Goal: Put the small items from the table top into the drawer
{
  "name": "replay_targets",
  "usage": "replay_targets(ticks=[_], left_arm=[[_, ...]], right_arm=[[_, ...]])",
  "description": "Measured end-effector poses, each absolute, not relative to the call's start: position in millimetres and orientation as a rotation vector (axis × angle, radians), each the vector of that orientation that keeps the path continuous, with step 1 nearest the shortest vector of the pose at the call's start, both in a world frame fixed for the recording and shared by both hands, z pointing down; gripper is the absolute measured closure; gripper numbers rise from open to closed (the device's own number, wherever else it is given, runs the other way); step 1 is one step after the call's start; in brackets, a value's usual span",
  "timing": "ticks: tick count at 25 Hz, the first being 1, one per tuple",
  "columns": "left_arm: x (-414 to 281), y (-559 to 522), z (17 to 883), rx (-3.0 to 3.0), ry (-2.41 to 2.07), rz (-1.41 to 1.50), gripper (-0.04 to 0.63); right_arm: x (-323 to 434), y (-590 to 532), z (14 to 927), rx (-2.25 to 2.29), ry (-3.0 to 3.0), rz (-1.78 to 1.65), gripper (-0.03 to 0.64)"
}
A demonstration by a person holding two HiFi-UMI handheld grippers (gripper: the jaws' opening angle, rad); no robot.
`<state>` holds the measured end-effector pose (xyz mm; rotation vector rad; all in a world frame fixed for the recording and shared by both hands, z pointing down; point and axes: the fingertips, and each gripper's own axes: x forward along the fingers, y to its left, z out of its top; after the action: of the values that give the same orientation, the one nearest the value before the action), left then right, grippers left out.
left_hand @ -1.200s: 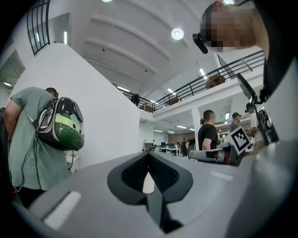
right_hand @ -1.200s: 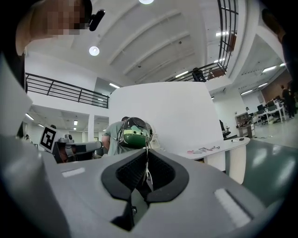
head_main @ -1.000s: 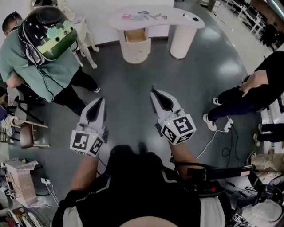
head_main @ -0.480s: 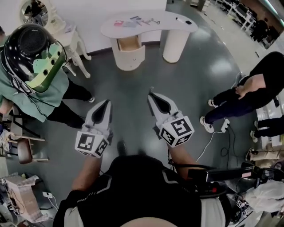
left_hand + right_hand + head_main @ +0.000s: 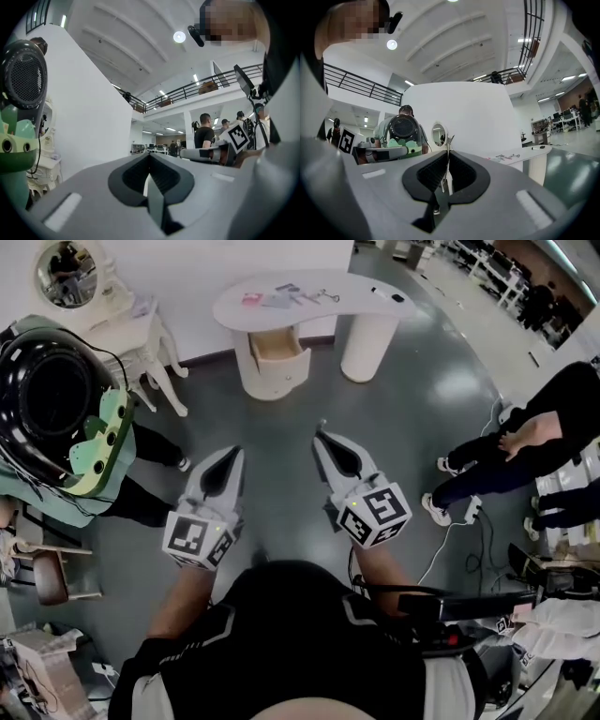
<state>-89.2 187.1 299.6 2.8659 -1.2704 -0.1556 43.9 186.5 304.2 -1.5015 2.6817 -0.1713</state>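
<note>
Head view puts the small items (image 5: 281, 296) in a loose cluster on the pale, curved worktop (image 5: 366, 285), toward its left half, with one darker piece (image 5: 397, 298) alone near its right end. Directly under the cluster, the drawer (image 5: 275, 341) stands pulled open toward the person, its inside too small to read. The worktop's long axis runs across the view, left to right.

From the worktop, both tools are well apart, out over bare grey floor, and point roughly at it. The open drawer lies ahead between them, a little more in line with the left tool (image 5: 232, 457). The right tool (image 5: 323, 439) reaches slightly farther forward. Neither looks clearly nearer, so the coming move is probably a walk toward the worktop before any reach.

Left gripper view has its jaws pressed together at the tip with nothing between them. Right gripper view shows its jaws likewise closed and empty, the worktop off to their right.

Beside the worktop's left end stands a person in a dark helmet (image 5: 52, 409).
</note>
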Motion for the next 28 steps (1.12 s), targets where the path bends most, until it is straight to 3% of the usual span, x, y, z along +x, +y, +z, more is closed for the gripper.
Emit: replay_targets(ticks=[18,28], left_arm=[[-138.8,94.9,316.3,2.891,-1.080,-0.161,0.595],[-109.0,15.9,312.8,2.877,-1.138,-0.158,0.595]], right_arm=[[-10.8,107.8,313.3,-1.636,2.642,-0.201,0.600],[16.5,29.5,313.0,-1.582,2.644,-0.197,0.600]])
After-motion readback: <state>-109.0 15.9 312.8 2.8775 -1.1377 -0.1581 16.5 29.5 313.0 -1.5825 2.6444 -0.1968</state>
